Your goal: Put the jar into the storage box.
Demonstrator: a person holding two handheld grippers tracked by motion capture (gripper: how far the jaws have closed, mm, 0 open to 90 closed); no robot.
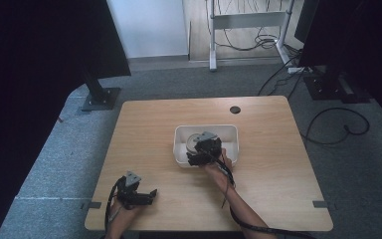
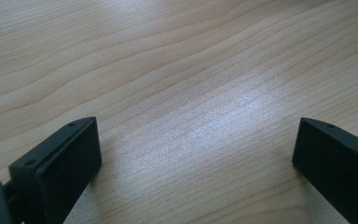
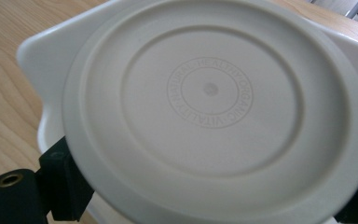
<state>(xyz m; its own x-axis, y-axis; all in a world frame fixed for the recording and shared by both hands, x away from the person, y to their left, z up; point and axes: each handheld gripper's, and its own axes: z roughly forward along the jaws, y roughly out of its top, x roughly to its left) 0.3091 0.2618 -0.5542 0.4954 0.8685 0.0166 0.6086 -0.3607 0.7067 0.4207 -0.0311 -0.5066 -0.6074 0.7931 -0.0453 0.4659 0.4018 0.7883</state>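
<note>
A pale grey round lid (image 3: 209,93) with raised ring lettering lies between the jaws of my right gripper (image 3: 212,196), which is shut on its rim. Behind it is the white rectangular tub (image 3: 42,51). In the high view the right gripper (image 1: 199,155) sits over the tub's (image 1: 231,130) near left part, with the lid (image 1: 194,140) partly showing inside. My left gripper (image 1: 146,197) rests open near the table's front left edge. In its own view the left gripper (image 2: 196,154) holds its jaws wide apart over bare wood, with nothing between them.
The wooden table (image 1: 149,129) has a dark round hole (image 1: 235,109) at the back. Beyond the table are a black stand base (image 1: 101,98), a white frame (image 1: 246,22), dark equipment at the right and cables (image 1: 338,124) on the grey floor.
</note>
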